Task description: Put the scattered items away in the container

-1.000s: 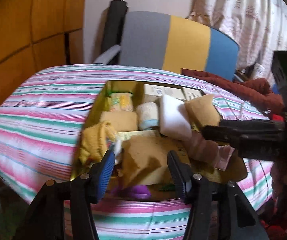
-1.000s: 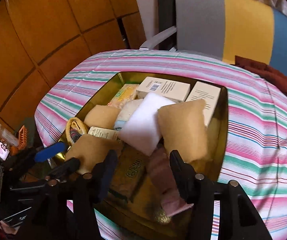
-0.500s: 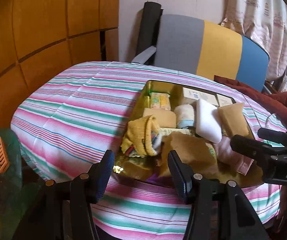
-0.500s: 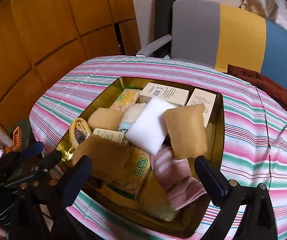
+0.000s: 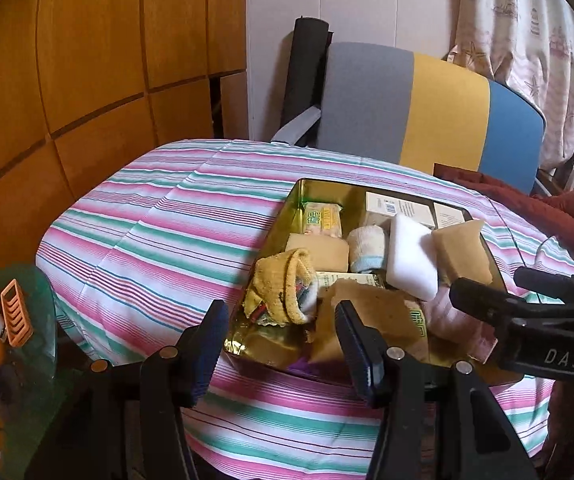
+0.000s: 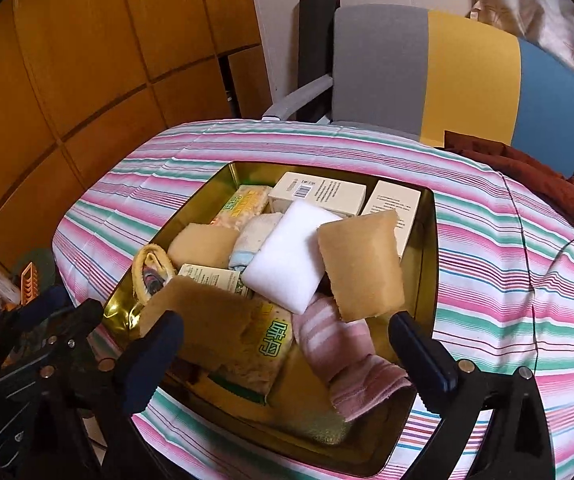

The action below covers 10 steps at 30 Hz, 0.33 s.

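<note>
Here, right tool (image 6: 287, 356) wide apart, tilted down over tray (image 6: 427, 264), empty.

Contents of one gold tray (image 6: 431, 240) on the striped tablecloth (image 6: 507, 280): three tan sponges (image 6: 361, 264), one white sponge (image 6: 287, 260), two white boxes (image 6: 319, 194), two snack packets (image 6: 243, 204), three rolled socks (image 6: 347, 356).

A grey, yellow and blue chair (image 6: 459, 76) stands behind the striped tablecloth (image 6: 499, 280), near wooden panelling (image 5: 87, 60).
</note>
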Motion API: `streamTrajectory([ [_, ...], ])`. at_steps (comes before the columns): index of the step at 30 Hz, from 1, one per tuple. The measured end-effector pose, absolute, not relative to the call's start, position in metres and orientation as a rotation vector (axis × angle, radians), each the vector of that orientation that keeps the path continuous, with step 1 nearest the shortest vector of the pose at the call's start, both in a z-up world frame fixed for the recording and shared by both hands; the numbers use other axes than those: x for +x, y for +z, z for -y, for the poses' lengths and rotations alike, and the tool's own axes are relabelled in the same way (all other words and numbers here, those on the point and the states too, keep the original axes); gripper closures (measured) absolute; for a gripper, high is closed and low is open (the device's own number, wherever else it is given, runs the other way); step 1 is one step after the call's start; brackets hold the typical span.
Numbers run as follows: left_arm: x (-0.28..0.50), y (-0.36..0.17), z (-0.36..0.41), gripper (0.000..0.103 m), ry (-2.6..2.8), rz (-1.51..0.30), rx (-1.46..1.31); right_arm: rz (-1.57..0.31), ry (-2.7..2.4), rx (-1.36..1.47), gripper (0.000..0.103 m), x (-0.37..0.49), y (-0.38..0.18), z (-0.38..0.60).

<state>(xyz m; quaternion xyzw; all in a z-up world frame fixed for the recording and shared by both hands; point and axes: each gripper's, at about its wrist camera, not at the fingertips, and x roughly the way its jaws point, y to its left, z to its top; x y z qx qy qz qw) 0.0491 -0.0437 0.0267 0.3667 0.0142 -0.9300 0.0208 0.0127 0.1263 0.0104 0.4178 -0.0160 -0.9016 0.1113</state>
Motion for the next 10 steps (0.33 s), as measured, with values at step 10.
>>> streamTrajectory([
  [10,0.046,0.026,0.031,0.052,-2.885,-0.016,1.144,0.068,-2.664,1.217,0.000,0.011,0.010,-0.134],
])
